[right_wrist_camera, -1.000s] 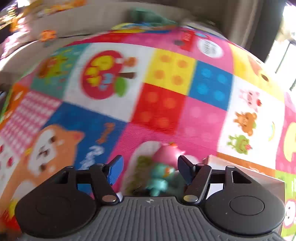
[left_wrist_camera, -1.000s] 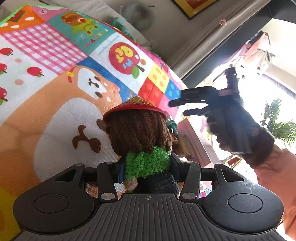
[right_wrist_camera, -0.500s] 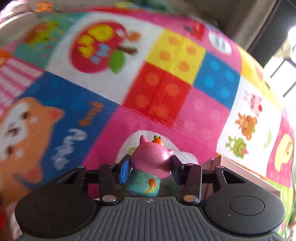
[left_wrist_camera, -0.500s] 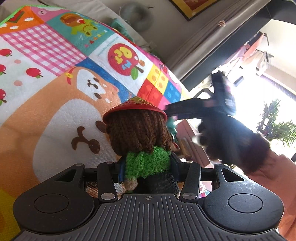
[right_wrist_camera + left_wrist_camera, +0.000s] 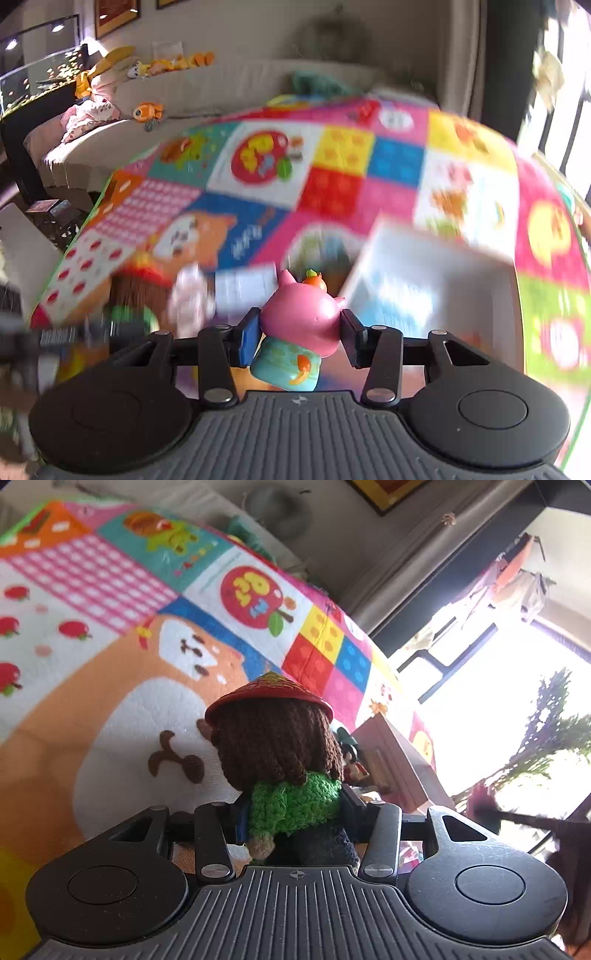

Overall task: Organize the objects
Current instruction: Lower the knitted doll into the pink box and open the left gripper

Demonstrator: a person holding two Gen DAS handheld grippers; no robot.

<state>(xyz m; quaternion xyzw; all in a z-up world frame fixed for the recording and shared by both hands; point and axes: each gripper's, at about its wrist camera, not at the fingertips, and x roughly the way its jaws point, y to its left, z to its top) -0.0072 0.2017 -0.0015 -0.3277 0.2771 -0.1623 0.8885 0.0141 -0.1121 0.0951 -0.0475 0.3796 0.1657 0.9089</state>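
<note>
My left gripper (image 5: 293, 812) is shut on a crocheted doll (image 5: 277, 749) with brown hair, a red cone hat and a green scarf, held above the colourful play mat (image 5: 110, 627). My right gripper (image 5: 298, 336) is shut on a pink pig figure (image 5: 301, 317) in a teal outfit, lifted above the mat (image 5: 332, 184). A pale open box (image 5: 436, 280) lies just ahead and right of the pig, blurred; it also shows in the left wrist view (image 5: 399, 760) behind the doll. The doll and left gripper appear blurred at the lower left of the right wrist view (image 5: 136, 291).
Small figures (image 5: 349, 753) lie by the box. A sofa with plush toys (image 5: 110, 85) runs along the mat's far side. A bright window with a plant (image 5: 546, 738) is at the right. A white card or packet (image 5: 243, 284) lies on the mat, blurred.
My right gripper closed on the pink pig and lifted it up and back from the mat, toward the box. The left gripper still holds the doll, nearly still.
</note>
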